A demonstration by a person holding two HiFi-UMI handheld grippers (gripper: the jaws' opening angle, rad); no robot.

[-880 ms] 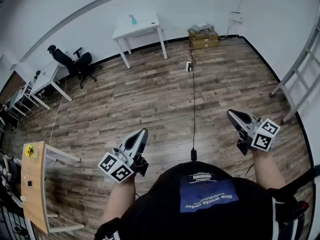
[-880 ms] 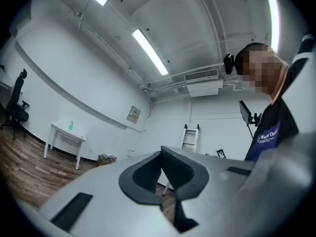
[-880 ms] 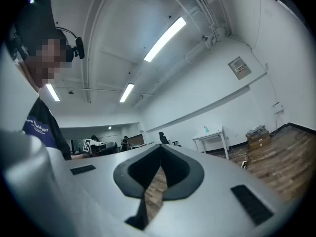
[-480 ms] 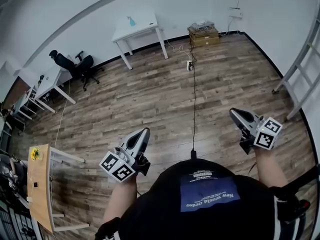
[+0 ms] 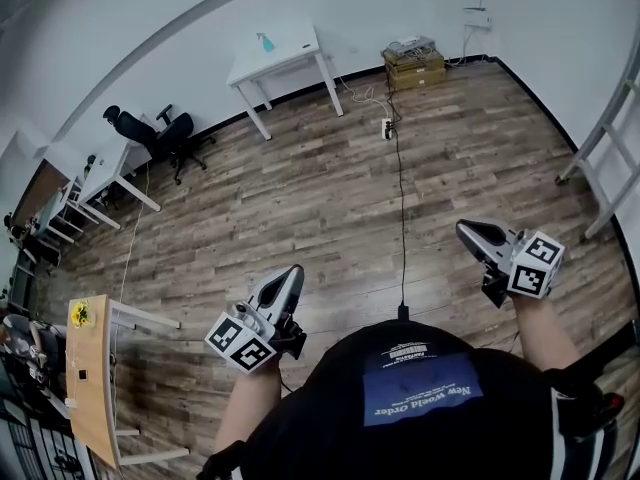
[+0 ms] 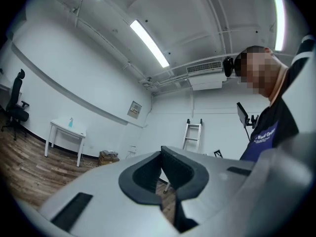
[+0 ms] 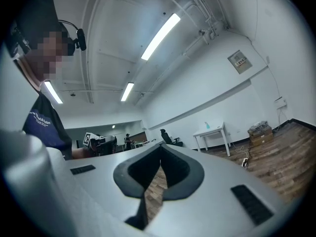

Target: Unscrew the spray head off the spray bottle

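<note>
While the spray bottle [image 5: 266, 41] stands far off on the white worktop [image 5: 295, 49] at eleven o'clock, the left claw [image 5: 291, 272] and the right claw [image 5: 464, 229] are both fully closed, holding nothing.

Ahead of the left gripper [image 5: 289, 274] and the right gripper [image 5: 466, 231] the wooden floor [image 5: 300, 198] lies free up to a far white table [image 5: 290, 50]. A ladder [image 5: 600, 113] stands at the right gripper's right, a wooden desk [image 5: 88, 378] at the left gripper's left.

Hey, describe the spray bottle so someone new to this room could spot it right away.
Along the far white wall stands a lone white table, left of stacked cardboard boxes. The spray bottle stands upright near its left end, small and pale blue, the only upright thing on that tabletop.
</note>
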